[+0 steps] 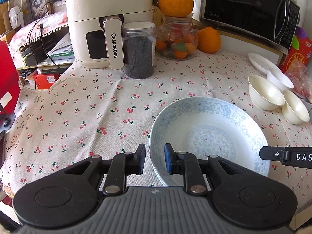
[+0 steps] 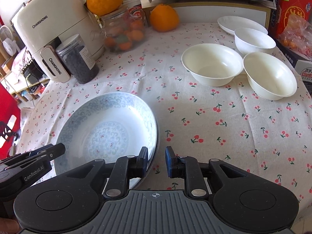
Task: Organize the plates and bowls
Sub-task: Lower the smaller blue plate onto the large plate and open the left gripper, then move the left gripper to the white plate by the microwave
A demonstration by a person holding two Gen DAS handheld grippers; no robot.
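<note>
Worktop (image 2: 224, 117) covered by a cherry-print cloth, blue-patterned plate (image 2: 105, 128) laid at the near edge, three white bowls (image 2: 212, 64) grouped beside a white plate (image 2: 230, 22) at the far right, air fryer (image 1: 109, 19), dark-filled jar (image 1: 139, 52), glass jar of fruit (image 1: 176, 39) and orange (image 1: 208, 40) lined along the back

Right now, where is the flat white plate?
In the right wrist view the white plate sits far right on the tablecloth, just behind three white bowls.
</note>
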